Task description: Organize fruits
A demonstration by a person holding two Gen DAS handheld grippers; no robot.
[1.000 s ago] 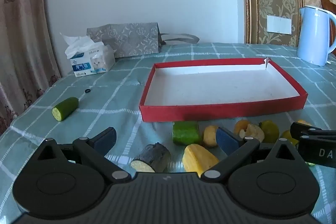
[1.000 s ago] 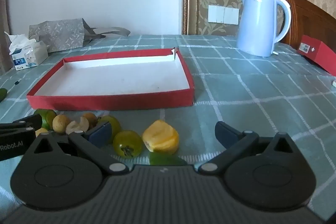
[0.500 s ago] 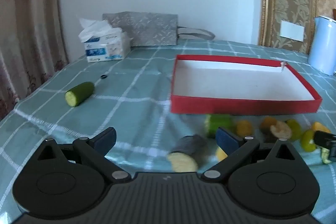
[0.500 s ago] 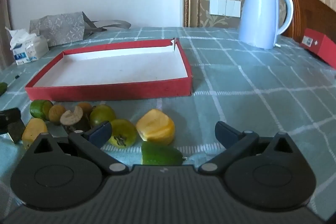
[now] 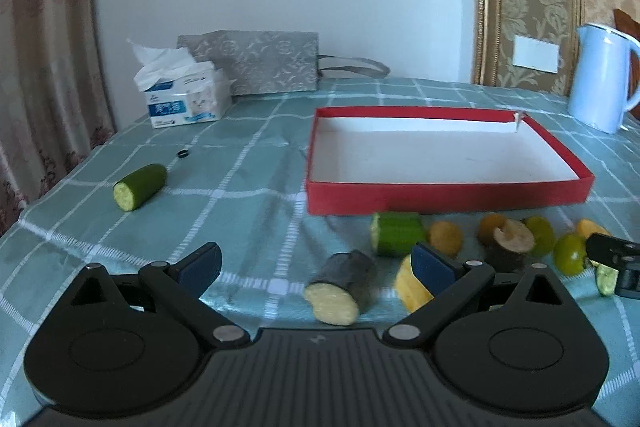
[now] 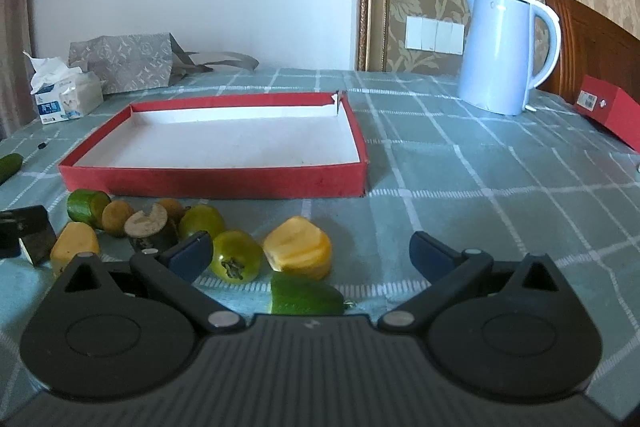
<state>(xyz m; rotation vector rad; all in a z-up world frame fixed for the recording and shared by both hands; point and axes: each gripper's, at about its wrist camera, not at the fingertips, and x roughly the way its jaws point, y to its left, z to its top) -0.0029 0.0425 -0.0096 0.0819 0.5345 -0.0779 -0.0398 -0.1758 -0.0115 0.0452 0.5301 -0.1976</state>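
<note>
A shallow red tray (image 5: 440, 193) (image 6: 216, 181) with a white floor lies on the green checked cloth. Several fruit pieces lie in a row in front of it. My left gripper (image 5: 316, 261) is open and empty, low over a dark-skinned piece with a pale cut face (image 5: 340, 287), with a yellow piece (image 5: 408, 287) by its right finger. My right gripper (image 6: 310, 253) is open and empty, over a yellow-orange piece (image 6: 298, 247), a green tomato-like fruit (image 6: 236, 261) and a green wedge (image 6: 304, 295). A cucumber chunk (image 5: 396, 239) (image 6: 86, 207) lies near the tray's front wall.
Another cucumber piece (image 5: 140, 186) lies apart at the left near a small black ring (image 5: 183, 153). A tissue box (image 5: 184, 99) and grey bag (image 5: 260, 65) stand at the back. A blue kettle (image 6: 504, 51) and a red box (image 6: 608, 111) stand at the right.
Both grippers have pulled back and up a little from the fruit row. The left view swung left, then settled. Both stay open and empty.
</note>
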